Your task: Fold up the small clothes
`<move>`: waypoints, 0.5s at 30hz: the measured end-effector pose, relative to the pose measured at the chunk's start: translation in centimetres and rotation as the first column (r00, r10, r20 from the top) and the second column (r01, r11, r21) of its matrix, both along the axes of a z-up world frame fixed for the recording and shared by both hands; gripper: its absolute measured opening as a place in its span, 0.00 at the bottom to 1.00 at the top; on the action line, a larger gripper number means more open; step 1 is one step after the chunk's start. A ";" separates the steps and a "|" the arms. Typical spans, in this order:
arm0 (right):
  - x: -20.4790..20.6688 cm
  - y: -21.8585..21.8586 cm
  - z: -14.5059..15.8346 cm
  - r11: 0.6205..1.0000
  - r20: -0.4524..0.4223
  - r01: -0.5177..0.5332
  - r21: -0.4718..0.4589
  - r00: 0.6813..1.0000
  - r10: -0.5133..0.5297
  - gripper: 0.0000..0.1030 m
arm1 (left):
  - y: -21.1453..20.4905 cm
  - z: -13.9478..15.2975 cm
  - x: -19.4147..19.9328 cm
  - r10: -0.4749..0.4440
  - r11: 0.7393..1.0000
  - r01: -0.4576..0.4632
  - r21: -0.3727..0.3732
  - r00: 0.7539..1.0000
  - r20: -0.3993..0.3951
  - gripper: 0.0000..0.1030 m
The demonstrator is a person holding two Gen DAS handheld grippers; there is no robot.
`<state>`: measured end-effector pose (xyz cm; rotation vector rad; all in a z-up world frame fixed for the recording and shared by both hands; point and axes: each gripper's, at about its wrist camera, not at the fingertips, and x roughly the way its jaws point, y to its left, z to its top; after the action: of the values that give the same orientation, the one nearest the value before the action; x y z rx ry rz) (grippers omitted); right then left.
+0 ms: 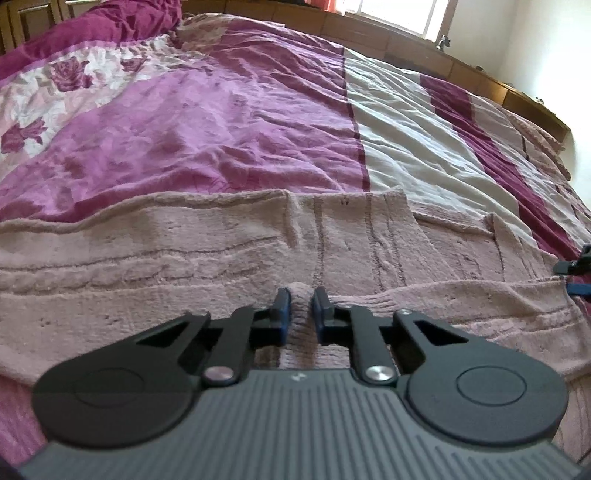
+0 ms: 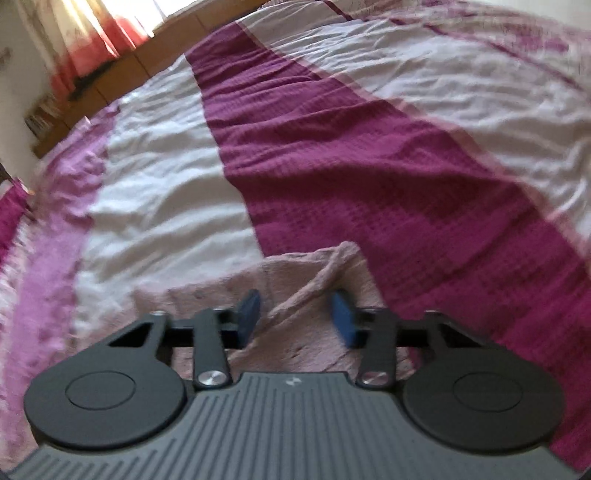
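Bed (image 1: pixel 229 122) under a rumpled purple, white and maroon cover, serving as the folding place. Wooden frame (image 1: pixel 406 44) along the far side, window (image 1: pixel 399 14) beyond it.

Pink knit garment (image 1: pixel 184 240) spread flat across the near part of the bed, ribbed bands running left to right, far edge straight; probably laid out so that one side can be brought over the other.

Left gripper (image 1: pixel 300 301) low over the near middle of the garment, nearly together and clamped on a small pinched ridge of the knit, likely to lift that layer.

Right gripper (image 2: pixel 295 308) at the garment's right end, jaws apart, straddling a raised fold of the cloth (image 2: pixel 314 280) without pinching it; likely poised to close there. Right view blurred, so contact with the pads (image 2: pixel 249 312) unclear.
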<state>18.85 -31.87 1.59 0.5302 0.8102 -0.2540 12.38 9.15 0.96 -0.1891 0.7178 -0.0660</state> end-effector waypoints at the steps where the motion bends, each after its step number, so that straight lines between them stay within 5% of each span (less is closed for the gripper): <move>1: 0.1 0.2 0.0 1.000 -0.006 -0.001 -0.025 1.000 0.001 0.17 | 0.0 0.1 -0.1 -0.002 1.000 0.002 0.000 1.000 0.006 0.12; 11: -2.9 -1.4 1.4 0.996 0.173 0.094 -0.002 0.981 -0.092 0.00 | -0.8 2.8 -1.2 -0.042 0.998 0.034 0.045 0.981 0.192 0.10; 15: -2.5 -2.7 1.2 0.995 0.181 0.101 0.011 0.978 -0.101 0.00 | -1.6 1.8 0.6 -0.045 0.995 0.031 0.094 0.987 0.153 0.10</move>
<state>16.36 -34.57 2.76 0.5885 0.6077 -0.2943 13.01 7.60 2.75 -0.0817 0.5683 -0.0828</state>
